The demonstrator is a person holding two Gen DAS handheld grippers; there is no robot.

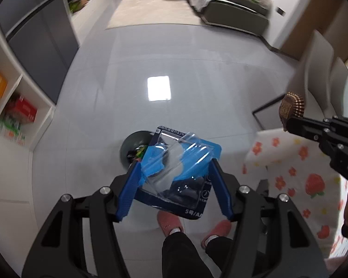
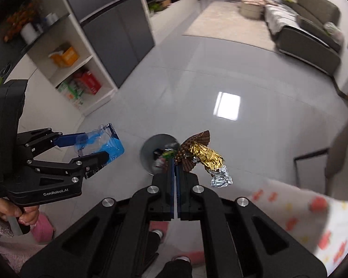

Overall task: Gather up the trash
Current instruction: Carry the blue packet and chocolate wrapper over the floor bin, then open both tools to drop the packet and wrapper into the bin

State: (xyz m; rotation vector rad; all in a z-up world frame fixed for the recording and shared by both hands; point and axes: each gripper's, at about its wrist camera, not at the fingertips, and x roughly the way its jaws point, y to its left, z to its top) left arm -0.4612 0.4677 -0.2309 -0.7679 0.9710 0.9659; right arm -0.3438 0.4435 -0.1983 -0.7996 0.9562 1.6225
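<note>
Left wrist: 1 blister pack [image 1: 177, 162], 1 bin [image 1: 134, 149].

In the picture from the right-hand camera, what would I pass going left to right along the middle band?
Black left tool gripping a blue-and-clear plastic blister pack → round grey trash bin on the floor → brown pleated paper cup → crumpled gold-and-silver foil wrapper → flower-print tablecloth.

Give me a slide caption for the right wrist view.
Right gripper pinches a foil chocolate wrapper above the floor bin.
</note>
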